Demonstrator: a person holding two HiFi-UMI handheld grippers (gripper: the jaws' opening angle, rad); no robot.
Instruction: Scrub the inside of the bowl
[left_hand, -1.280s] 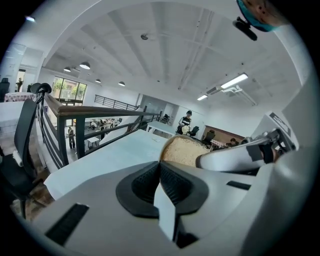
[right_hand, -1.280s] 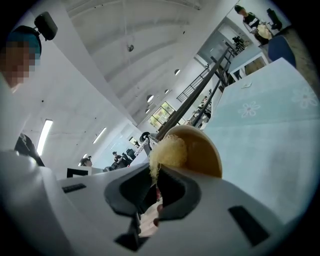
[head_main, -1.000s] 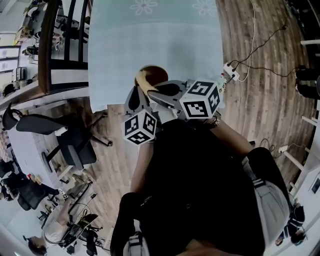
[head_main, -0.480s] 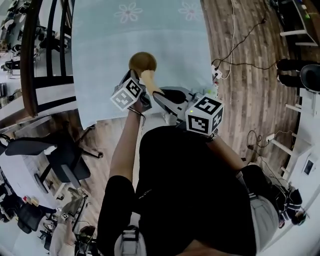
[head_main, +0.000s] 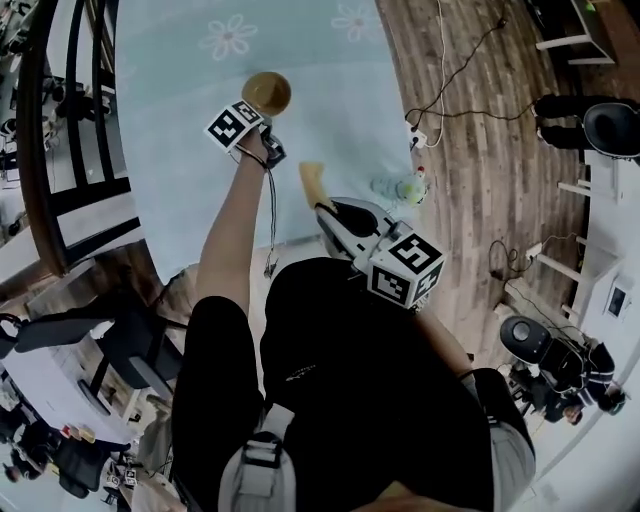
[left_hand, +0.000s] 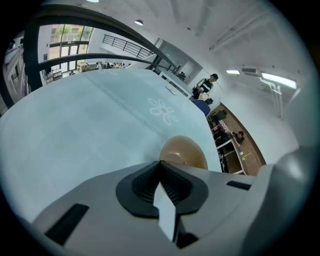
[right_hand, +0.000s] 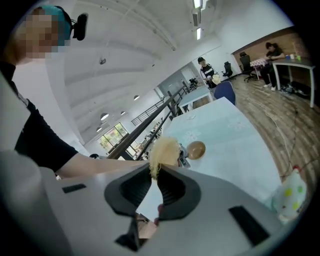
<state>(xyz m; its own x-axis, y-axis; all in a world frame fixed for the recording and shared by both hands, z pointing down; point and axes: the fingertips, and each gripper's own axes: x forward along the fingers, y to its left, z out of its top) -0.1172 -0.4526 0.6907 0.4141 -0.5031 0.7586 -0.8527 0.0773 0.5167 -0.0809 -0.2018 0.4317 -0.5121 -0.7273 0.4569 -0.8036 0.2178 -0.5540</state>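
A brown wooden bowl (head_main: 265, 92) stands upright on the pale blue tablecloth (head_main: 170, 150). My left gripper (head_main: 253, 110) is stretched out to it, jaws shut and empty. In the left gripper view the bowl (left_hand: 183, 151) sits just past the closed fingertips (left_hand: 172, 182); whether they touch it I cannot tell. My right gripper (head_main: 322, 205) hangs over the table's near edge, shut on a yellow fibrous scrubber (head_main: 312, 183). In the right gripper view the scrubber (right_hand: 162, 151) sticks out beyond the jaws, with the bowl (right_hand: 195, 149) well beyond it.
A white bottle with green spots (head_main: 400, 188) lies near the table's right front corner, also seen low in the right gripper view as the spotted bottle (right_hand: 290, 194). A dark railing (head_main: 45, 130) runs along the table's left side. A power strip (head_main: 414, 143) and cables lie on the wooden floor.
My left gripper has reached away from my body and down to the bowl, still shut. The right gripper has drawn back a little from the bowl, keeping the scrubber.
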